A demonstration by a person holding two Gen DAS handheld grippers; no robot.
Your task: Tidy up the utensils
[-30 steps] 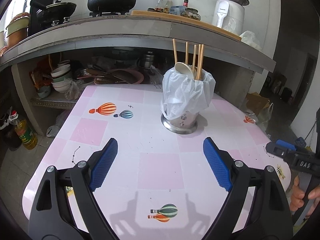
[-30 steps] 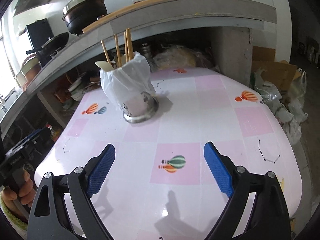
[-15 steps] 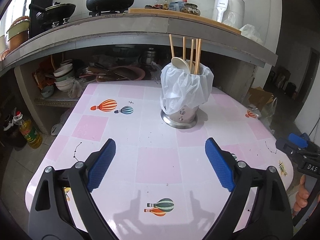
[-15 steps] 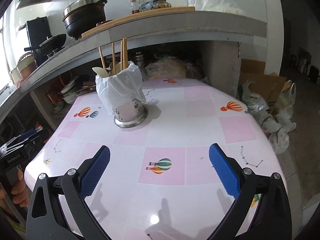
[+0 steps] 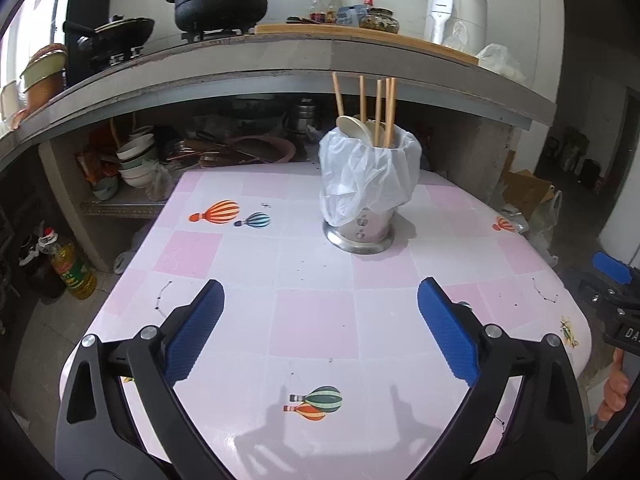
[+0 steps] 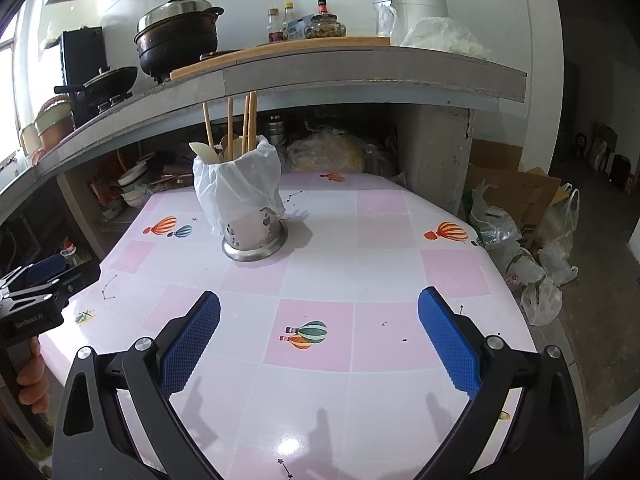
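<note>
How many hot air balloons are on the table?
6. An orange and blue pair left of the holder, a green and orange pair near the right gripper, one orange at right, one at the far edge. The holder may hide more.

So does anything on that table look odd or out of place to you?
Only one thing: the metal utensil holder has a white plastic bag draped over its rim, hanging lopsided down one side. The chopsticks and spoon stand inside. Nothing looks spilled or broken on the table.
</note>
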